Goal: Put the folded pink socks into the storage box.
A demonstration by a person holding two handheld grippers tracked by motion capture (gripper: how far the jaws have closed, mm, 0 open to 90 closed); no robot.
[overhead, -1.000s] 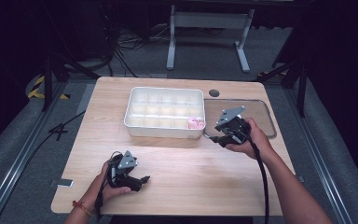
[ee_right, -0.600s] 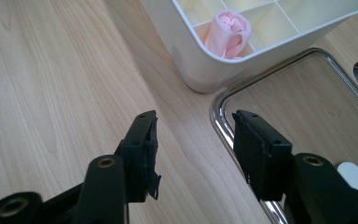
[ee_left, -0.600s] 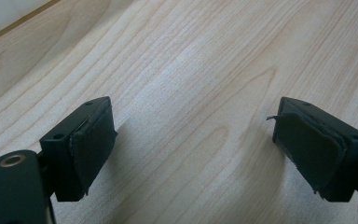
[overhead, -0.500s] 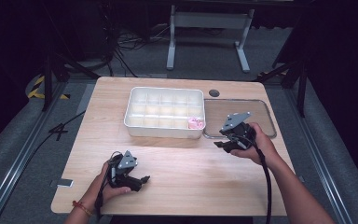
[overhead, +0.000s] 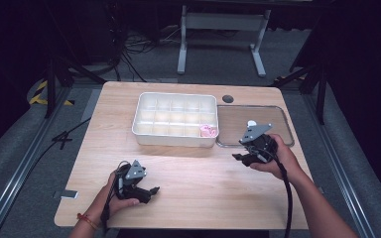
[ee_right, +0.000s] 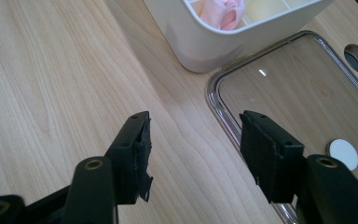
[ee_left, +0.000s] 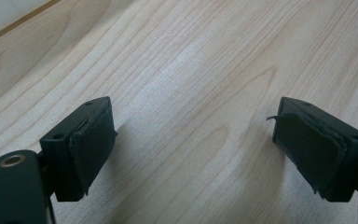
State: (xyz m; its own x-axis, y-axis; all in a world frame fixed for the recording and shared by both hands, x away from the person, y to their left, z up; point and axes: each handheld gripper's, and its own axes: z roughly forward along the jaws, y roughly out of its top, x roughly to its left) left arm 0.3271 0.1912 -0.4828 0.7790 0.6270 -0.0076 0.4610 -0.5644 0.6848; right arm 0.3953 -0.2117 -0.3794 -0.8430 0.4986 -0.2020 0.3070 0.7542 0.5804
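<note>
On the pale wooden table point(overhead: 198, 173) sits a white divided box point(overhead: 174, 120), a shallow tray of small square cells with rounded corners. One pink crumpled thing point(overhead: 208, 131) lies in the box's near right corner cell; the right gripper view shows it soft and folded point(ee_right: 221, 11), but what it is cannot be told. Just to the right of the box, touching or nearly so, lies a clear flat lid point(overhead: 255, 124) with a raised rim, and a small white disc point(overhead: 251, 123) rests on it. A round hole point(overhead: 227, 98) pierces the tabletop behind the lid.

Grey carpet surrounds the table, with cables trailing on it, a white metal frame point(overhead: 223, 29) at the back and dark curtains to either side.

Left gripper point(overhead: 149, 191) rests low at the near left of the table, held in the left hand point(overhead: 116, 196), jaws spread wide over bare wood, nothing between them. Right gripper point(overhead: 238, 157) hovers by the lid's near left corner, jaws also apart and empty, one over the wood and one over the lid's rim.

Compared with half a second ago, the right gripper has drawn back toward the person, away from the box, while the left one stays where it was.
</note>
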